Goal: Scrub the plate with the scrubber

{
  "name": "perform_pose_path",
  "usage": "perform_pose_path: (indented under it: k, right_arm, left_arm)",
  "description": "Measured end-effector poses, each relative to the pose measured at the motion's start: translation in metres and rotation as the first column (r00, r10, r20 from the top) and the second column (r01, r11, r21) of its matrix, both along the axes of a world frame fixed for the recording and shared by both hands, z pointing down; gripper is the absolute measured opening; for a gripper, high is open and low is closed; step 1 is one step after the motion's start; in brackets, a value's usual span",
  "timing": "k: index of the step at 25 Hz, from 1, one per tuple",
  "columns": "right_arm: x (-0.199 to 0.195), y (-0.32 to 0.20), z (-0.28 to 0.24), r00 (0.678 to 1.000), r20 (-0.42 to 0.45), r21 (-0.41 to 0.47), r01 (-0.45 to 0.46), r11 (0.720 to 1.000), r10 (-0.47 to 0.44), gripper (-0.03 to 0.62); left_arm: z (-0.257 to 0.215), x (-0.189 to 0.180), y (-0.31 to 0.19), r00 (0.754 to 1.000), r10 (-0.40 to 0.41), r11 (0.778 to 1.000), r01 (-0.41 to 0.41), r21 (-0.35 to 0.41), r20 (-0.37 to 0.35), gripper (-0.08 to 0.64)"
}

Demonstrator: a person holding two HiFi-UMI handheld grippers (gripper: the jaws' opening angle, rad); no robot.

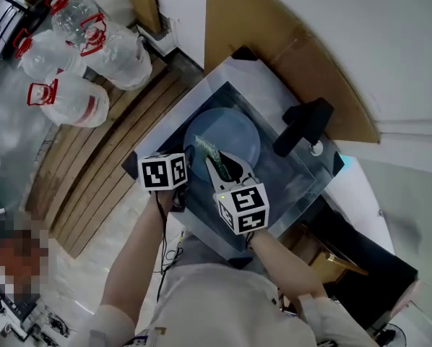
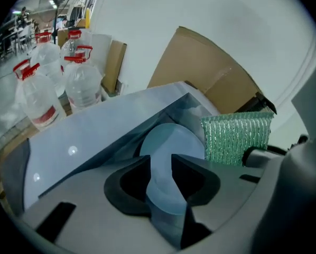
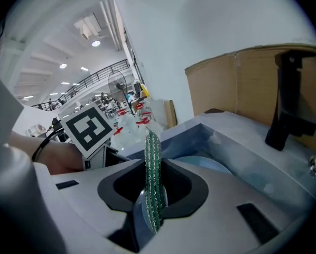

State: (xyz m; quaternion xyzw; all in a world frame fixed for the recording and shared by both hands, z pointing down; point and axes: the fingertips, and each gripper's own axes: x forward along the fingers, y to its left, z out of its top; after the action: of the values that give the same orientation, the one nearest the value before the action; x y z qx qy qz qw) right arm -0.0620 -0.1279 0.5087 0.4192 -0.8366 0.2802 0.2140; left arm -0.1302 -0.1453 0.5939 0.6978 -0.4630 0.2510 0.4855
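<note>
The pale blue plate (image 1: 234,132) lies in the bottom of the steel sink (image 1: 259,74), below the black tap (image 1: 303,125). The right tongs (image 3: 154,192) are pinching the green scrubber (image 2: 236,139) by one edge, so most of the pad stands free above the plate.

The left tongs (image 2: 160,165) are spread, with nothing between them. They point down at the plate's near rim, and I cannot tell whether they touch it.

The plate looks stiff, smooth and thin-rimmed. I would expect it to skate or spin on the steel once it is rubbed, and more so if it is wet. The near rim is the sensible place for the left tongs to take hold, gripping firmly but not hard, in case it chips.

The scrubber is a light, floppy mesh pad. It will probably fold under pressure, so flat, short strokes should suit it.
</note>
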Motion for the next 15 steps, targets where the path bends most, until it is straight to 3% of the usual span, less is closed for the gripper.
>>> perform_pose_path:
  k: [4,7,10,15]
  right_arm:
    - [0.004,-0.007,0.034,1.0,-0.023,-0.045,0.006,0.999,-0.007,0.109]
    - [-0.001,-0.012,0.056,0.998,-0.02,-0.077,0.052,0.996,-0.054,0.109]
    - [-0.004,-0.016,0.073,0.995,-0.031,-0.101,0.088,0.991,-0.092,0.109]
    - [-0.001,-0.018,0.094,0.995,-0.016,-0.162,0.097,0.982,-0.101,0.109]
  left_arm:
    - [0.024,-0.009,-0.008,0.995,-0.066,0.997,0.068,-0.032,0.074,0.13]
    - [0.039,-0.013,-0.012,0.991,-0.105,0.992,0.111,-0.065,0.082,0.112]
    - [0.051,-0.007,-0.016,0.993,-0.091,0.99,0.099,-0.104,0.082,0.107]
    - [0.056,-0.006,-0.021,0.988,-0.097,0.992,0.106,-0.072,0.116,0.091]
